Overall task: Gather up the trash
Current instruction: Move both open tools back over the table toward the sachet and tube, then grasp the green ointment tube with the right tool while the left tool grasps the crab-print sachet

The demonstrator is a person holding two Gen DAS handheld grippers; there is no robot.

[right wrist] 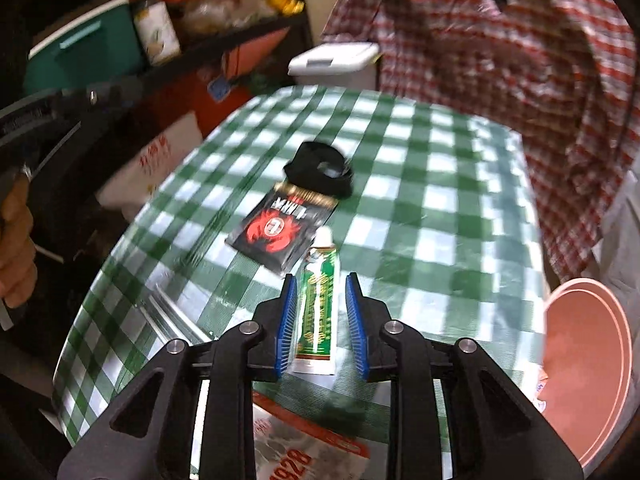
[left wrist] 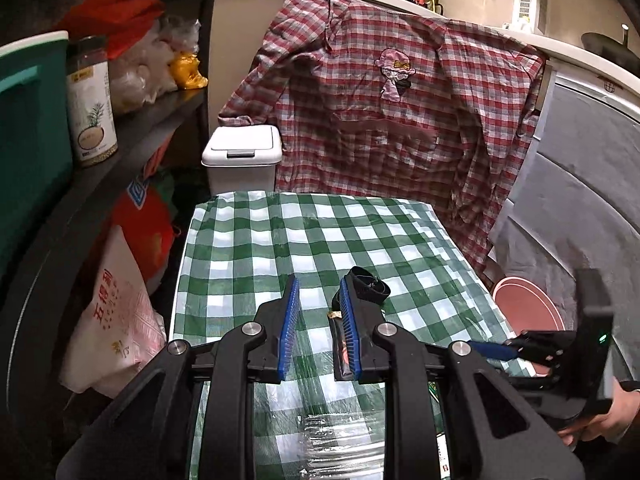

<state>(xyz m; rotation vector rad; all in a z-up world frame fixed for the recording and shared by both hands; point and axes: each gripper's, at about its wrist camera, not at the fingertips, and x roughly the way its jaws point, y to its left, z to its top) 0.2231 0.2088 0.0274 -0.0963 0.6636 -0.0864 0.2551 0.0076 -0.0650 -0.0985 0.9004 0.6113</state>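
Note:
On the green-checked table (right wrist: 440, 160) lies a green tube (right wrist: 320, 312) with a white cap. My right gripper (right wrist: 321, 277) straddles it, and a slim gap shows on each side of the tube, so the pads are open. Just beyond lie a black sachet (right wrist: 280, 232) with a red emblem and a crumpled black band (right wrist: 320, 170). My left gripper (left wrist: 320, 280) hovers open over the cloth (left wrist: 260, 232) with nothing between its pads. Its right finger hides part of the sachet (left wrist: 339, 344), and the band (left wrist: 370, 286) sits just past that fingertip. The right gripper (left wrist: 492, 354) shows low at the right.
A white lidded bin (left wrist: 242, 152) stands behind the table's far left corner. A red plaid shirt (left wrist: 380, 100) hangs behind. Shelves with bags and a jar (left wrist: 90, 104) line the left. A pink plate (right wrist: 588, 360) sits at the right; a red-white packet (right wrist: 312, 452) and clear wrap (left wrist: 340, 436) lie near.

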